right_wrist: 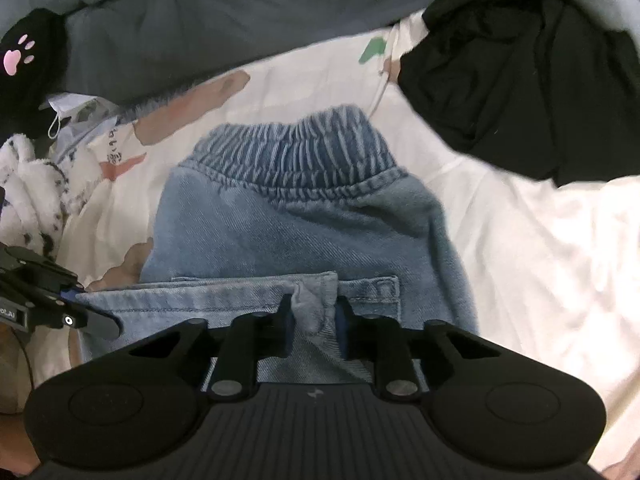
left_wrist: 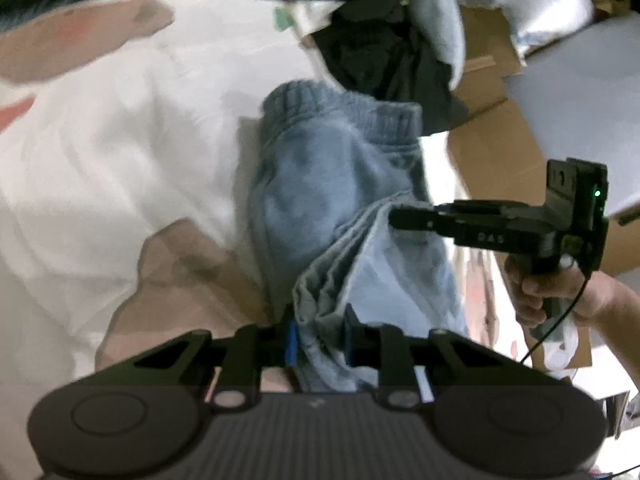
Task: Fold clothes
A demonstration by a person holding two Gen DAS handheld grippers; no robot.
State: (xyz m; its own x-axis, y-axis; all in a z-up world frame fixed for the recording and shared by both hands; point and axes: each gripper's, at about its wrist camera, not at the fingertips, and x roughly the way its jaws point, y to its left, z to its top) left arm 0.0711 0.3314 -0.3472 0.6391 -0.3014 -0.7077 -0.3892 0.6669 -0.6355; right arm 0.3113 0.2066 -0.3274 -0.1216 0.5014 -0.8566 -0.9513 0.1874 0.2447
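Denim fills the gap between both pairs of fingers. The left gripper has its jaws drawn narrow, blue pads pressing on a bunched fold of the jeans, several layers of hem stacked edge-on between them. The right gripper is just as narrow, pinching a small ridge of the same fabric where the folded-over leg ends beside a back pocket.

In the left wrist view the right gripper comes in from the right edge, its black fingers clamped on the edge of the pale fold, with a person's hand wrapped round the handle and a thin black cable hanging from it. In the right wrist view the left gripper shows at the left edge, its tip on the same folded edge.

The jeans are light blue, soft washed denim with a visible twill weave, and a ribbed elastic waistband lies at the far end, away from both grippers. They rest flat on a white bedsheet, wrinkled, printed with tan and pink shapes. A crumpled black garment lies beyond the waistband to the right, touching the sheet but apart from the jeans. A grey quilted blanket runs across the far side.
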